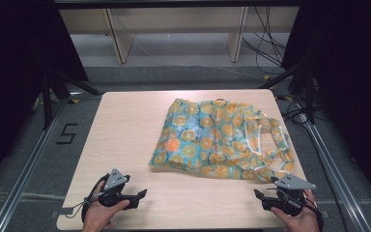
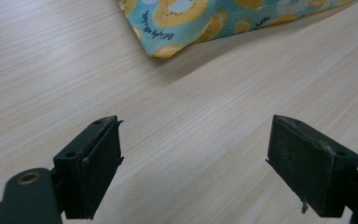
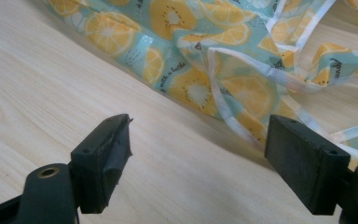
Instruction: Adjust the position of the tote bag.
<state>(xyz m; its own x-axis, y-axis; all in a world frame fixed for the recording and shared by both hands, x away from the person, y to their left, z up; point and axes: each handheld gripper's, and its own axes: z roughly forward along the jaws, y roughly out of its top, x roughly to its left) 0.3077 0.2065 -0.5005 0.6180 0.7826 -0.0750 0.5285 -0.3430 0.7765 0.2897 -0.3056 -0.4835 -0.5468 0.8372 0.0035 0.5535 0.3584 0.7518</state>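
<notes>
The left tool (image 1: 142,194) and right tool (image 1: 258,194) wait wide open, holding nothing, near the desk's (image 1: 125,125) front edge, ready to grab the fruity bag (image 1: 212,140).

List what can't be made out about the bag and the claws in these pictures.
- Bag, high view: whether anything is inside; its own cloth covers it.
- Bag, left gripper view: one corner shows; the top edge cuts off the rest.
- Handles, right gripper view: where they end; top and right edges cut them off.
- Print on the bag: too small to read.
- Right claw, high view: too small to judge its gap.
</notes>
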